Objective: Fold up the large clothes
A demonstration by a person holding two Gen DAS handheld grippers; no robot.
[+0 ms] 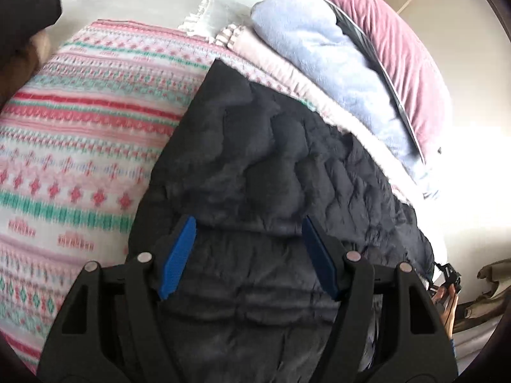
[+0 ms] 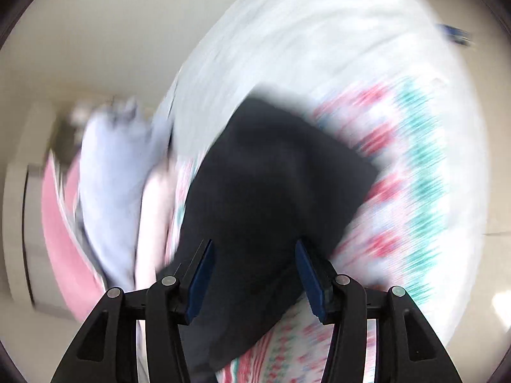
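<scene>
Black quilted jacket (image 1: pixel 271 172) lies on a patterned blanket (image 1: pixel 80 146) beside stacked pillows (image 1: pixel 335 73), both grippers' fingers (image 1: pixel 179 255) spread wide.

Right wrist view, heavy motion blur. Right gripper (image 2: pixel 254 269): jaws apart, blue pads (image 2: pixel 199 279) either side of a dark garment (image 2: pixel 268 185), no contact visible. Garment lies on a patterned blanket (image 2: pixel 412 172) in pink, red and teal bands on white. To its left: pale blue fleece (image 2: pixel 111 172), then a pink fabric piece (image 2: pixel 60 223) further left. Cream wall (image 2: pixel 95 32) behind. Fine detail unreadable.
</scene>
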